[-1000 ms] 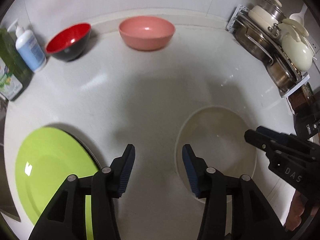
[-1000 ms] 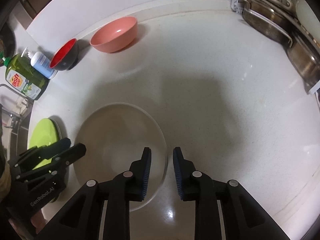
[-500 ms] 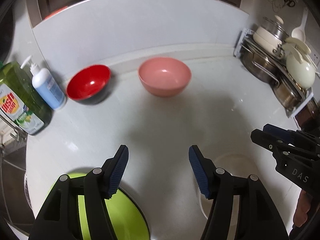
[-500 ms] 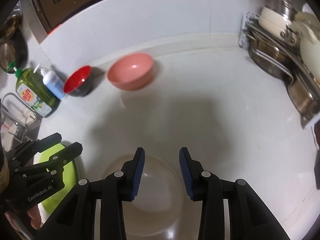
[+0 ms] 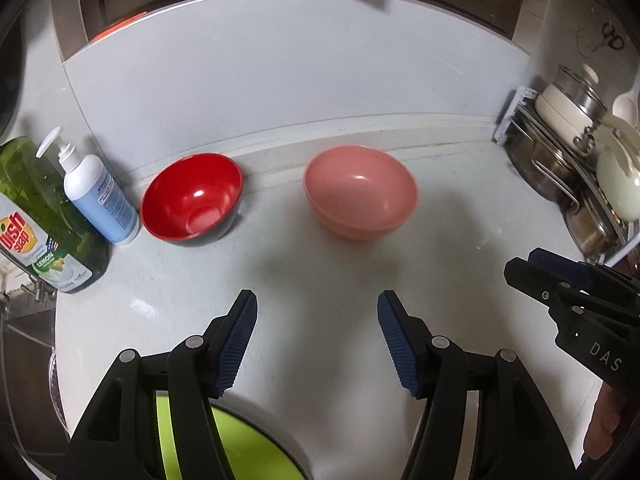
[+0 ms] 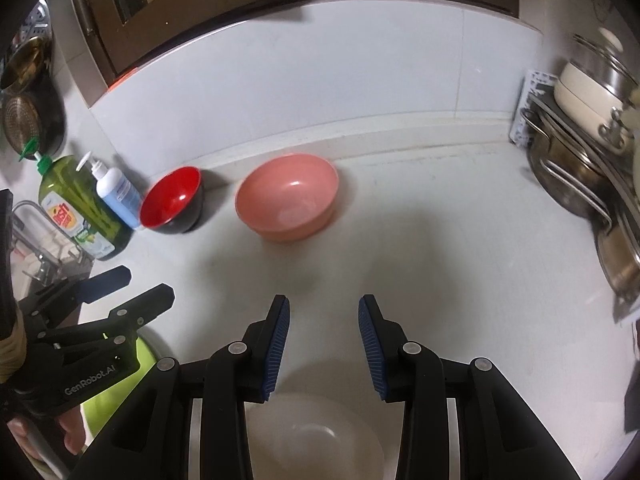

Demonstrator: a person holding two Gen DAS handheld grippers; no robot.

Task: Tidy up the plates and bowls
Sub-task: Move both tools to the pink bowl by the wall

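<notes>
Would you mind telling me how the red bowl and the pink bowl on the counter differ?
The red bowl is glossy red inside and black outside; the pink bowl is one pink all over. The red bowl looks smaller than the pink bowl. The red bowl sits right by the soap bottles, the pink bowl in open counter. Both stand upright and empty near the back wall.

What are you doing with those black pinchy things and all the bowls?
A person is tidying dishes on a white kitchen counter, with a pincher tool in each hand. The left gripper and right gripper are both open and hold nothing. A lime green plate and a white plate lie just below them. Farther back, a red bowl with a black outside and a pink bowl wait untouched by the wall.
</notes>
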